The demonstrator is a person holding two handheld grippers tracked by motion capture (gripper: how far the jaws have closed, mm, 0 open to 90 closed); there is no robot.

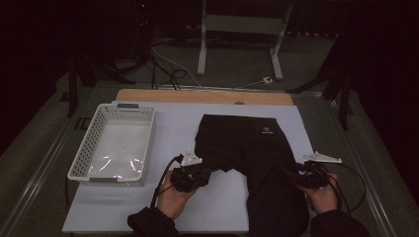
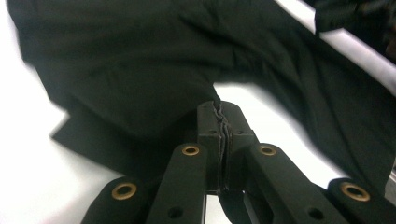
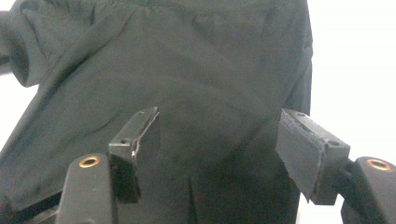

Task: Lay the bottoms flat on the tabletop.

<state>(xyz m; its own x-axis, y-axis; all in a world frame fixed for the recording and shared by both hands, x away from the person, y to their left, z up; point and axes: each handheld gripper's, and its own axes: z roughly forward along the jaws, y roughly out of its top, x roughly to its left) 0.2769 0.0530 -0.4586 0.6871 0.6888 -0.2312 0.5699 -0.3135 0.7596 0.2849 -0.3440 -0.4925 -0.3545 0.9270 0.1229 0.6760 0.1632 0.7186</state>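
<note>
On the white table (image 1: 217,207), left gripper (image 2: 219,116) fingers clamped on black garment (image 1: 247,143) (edge pinched), right gripper (image 3: 219,140) fingers apart.

1. The black garment (image 1: 247,148) runs off the near edge of the high view, so its lower end is cut off; its folds are lost in the dim light.
2. The small white logo (image 1: 267,130) on the garment is too small to read.
3. In the left gripper view, the garment's left edge and the white sheet (image 2: 28,163) beside it are blurred.
4. The left gripper (image 2: 220,122) has its jaws pressed together; whether a fold of cloth sits between them is hard to tell.
5. The person's sleeves (image 1: 150,223) are cut off by the near edge.
6. The far background is too dark to make out.
</note>
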